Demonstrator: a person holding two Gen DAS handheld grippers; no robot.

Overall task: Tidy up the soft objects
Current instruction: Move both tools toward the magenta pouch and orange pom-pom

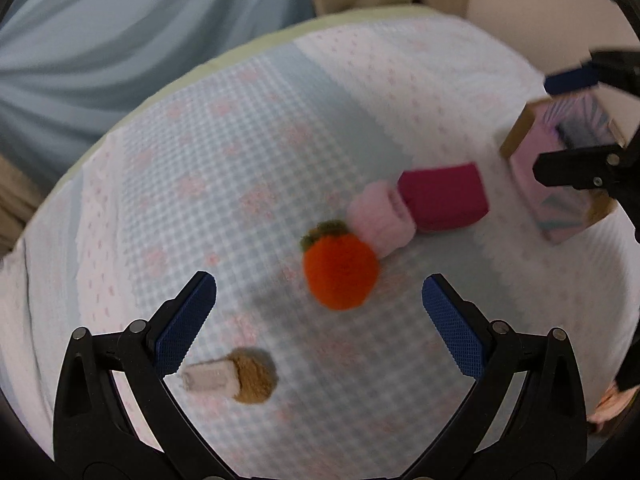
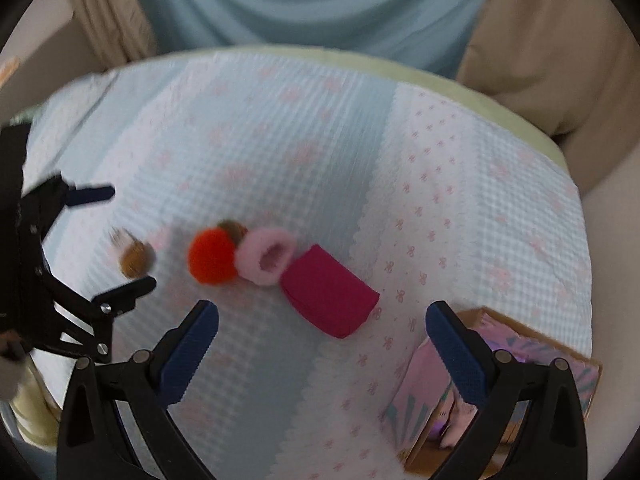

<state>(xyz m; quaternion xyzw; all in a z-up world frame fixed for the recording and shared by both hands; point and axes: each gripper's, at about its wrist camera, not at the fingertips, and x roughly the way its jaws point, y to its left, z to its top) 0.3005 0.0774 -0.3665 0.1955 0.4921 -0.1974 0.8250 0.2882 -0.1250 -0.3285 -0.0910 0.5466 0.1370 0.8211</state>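
A fuzzy orange pompom fruit point(image 1: 340, 272) lies mid-bedspread, touching a fluffy pink ring point(image 1: 380, 220) that abuts a magenta folded cloth point(image 1: 444, 196). The left gripper point(image 1: 318, 312) and right gripper point(image 2: 322, 334) hover with jaws spread, empty. A brown-and-white plush mushroom point(image 1: 236, 376) lies near left; a pink patterned box point(image 2: 512, 384) stands right.

No readable text or labels anywhere (frames are blurred).

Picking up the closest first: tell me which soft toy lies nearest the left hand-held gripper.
The brown-and-white mushroom-like plush, lying right beside the left hand-held gripper's left fingertip. The orange plush, pink fuzzy ring and magenta block lie farther out.
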